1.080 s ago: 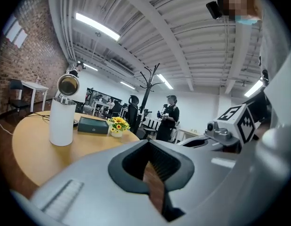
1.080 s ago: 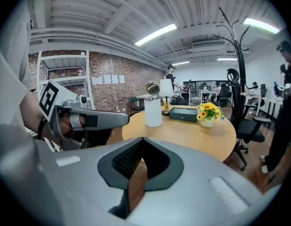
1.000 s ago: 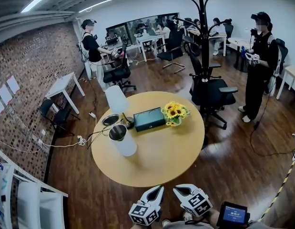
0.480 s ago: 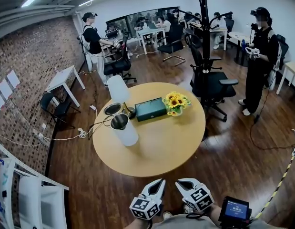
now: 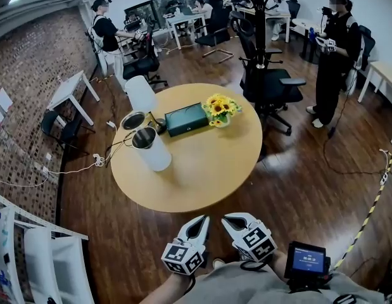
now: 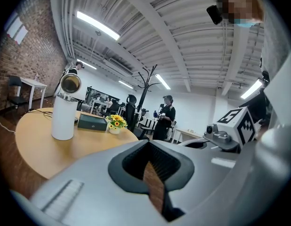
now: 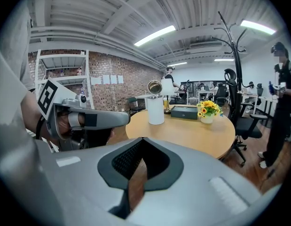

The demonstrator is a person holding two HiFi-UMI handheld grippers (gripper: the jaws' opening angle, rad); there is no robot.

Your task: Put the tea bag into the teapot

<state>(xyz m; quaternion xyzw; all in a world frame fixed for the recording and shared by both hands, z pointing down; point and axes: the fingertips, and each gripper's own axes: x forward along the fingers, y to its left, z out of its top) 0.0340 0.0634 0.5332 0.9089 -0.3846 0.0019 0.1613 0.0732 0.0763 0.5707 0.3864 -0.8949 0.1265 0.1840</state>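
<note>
I'm holding my left gripper (image 5: pixel 202 220) and right gripper (image 5: pixel 228 219) closed and empty.
They're hanging side by side close to my body, each with its jaws together on nothing, short of the round table (image 5: pixel 202 170). The white teapot (image 5: pixel 151 154) is standing on the table's left part, lid up, near a green box (image 5: pixel 186 119) and sunflowers (image 5: pixel 219 108). I'm not making out any tea bag.

A round bench (image 5: pixel 202 176) of pale, smooth, matt wood stands on a floor (image 5: pixel 309 163) of dark glossy boards, by a wall (image 5: pixel 31 68) of rough brick. The teapot (image 5: pixel 154 158) is matt white, its lid (image 5: pixel 132 120) shiny metal. The left gripper (image 5: pixel 202 220) and right gripper (image 5: pixel 228 219) are matt grey plastic.
</note>
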